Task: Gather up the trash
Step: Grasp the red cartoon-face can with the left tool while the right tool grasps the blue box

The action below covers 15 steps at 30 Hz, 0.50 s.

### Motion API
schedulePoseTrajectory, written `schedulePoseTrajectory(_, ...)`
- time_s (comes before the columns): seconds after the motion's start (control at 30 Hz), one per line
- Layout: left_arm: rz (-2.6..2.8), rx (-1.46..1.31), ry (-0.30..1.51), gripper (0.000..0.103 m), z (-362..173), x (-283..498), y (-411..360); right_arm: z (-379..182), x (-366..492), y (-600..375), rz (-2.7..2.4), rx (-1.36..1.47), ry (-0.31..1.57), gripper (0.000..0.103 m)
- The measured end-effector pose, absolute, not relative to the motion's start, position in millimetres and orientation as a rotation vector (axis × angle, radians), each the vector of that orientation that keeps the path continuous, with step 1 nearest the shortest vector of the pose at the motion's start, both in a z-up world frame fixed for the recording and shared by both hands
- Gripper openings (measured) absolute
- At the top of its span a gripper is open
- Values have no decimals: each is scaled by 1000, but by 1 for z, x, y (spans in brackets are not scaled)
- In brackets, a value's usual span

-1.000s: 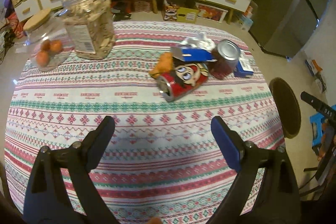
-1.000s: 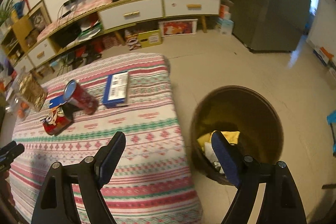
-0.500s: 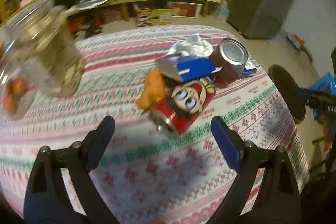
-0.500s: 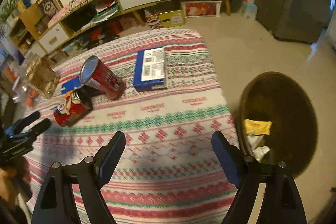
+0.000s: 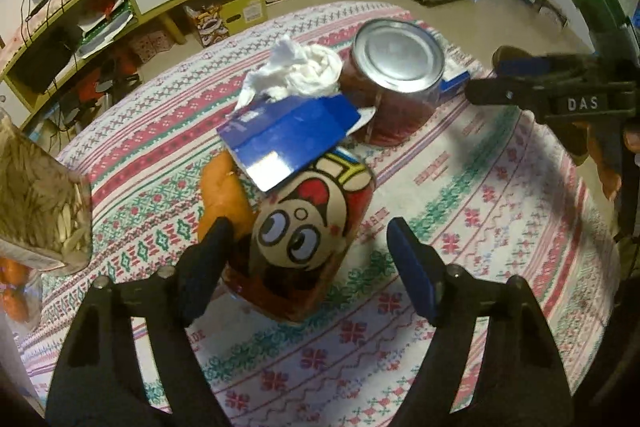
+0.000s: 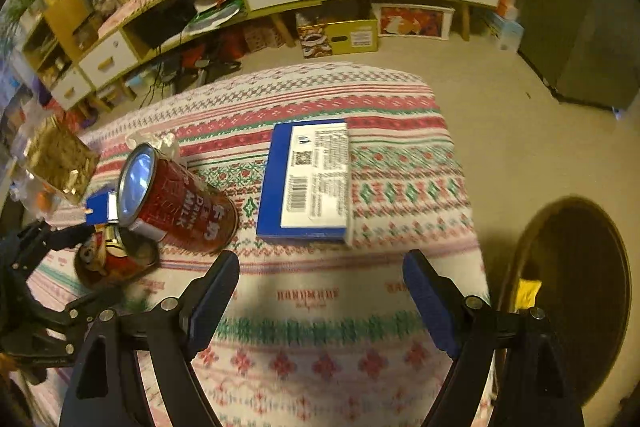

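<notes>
While its jaws have just been closing, the left tool (image 5: 308, 251) straddles the cartoon can (image 5: 308, 227), not yet pinching it.
The can lies on its side on the desk (image 5: 500, 227), under a blue card (image 5: 288, 139), beside the red can (image 5: 396, 83). The right tool (image 6: 320, 287) hangs agape, empty, before the blue box (image 6: 308, 179); a bin (image 6: 572, 291) stands beside the desk.

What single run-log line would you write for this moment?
left gripper: closing round cartoon can, not gripped | right gripper: open, empty, short of blue box
</notes>
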<state>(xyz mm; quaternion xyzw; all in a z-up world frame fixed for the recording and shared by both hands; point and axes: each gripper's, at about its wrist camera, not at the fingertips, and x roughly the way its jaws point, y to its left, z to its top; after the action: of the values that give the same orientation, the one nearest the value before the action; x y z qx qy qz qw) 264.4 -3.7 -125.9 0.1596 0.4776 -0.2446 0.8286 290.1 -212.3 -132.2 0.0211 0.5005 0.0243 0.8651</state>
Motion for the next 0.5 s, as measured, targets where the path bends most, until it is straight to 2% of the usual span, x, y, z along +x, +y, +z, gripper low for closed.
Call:
schedulePoseTrajectory(0.03,-508,346,1029,74,-129,266,-4,-135,293,-211,47,32,1048,85)
schedulePoseTrajectory(0.1,-501,350,1061,61,-135,266,-4,-141,300,-209,38,26,1056,85)
schedulePoseTrajectory(0.17,-496,363,1063,59,-138,264,-4,-147,306,-209,44,34,1054,80)
schedulePoseTrajectory(0.23,-480,374,1056,59,-137,259,-5,-151,310,-210,58,39,1067,60)
schedulePoseTrajectory(0.5,-373,273,1052,56,-130,238,0,-144,288,-212,74,32,1072,60)
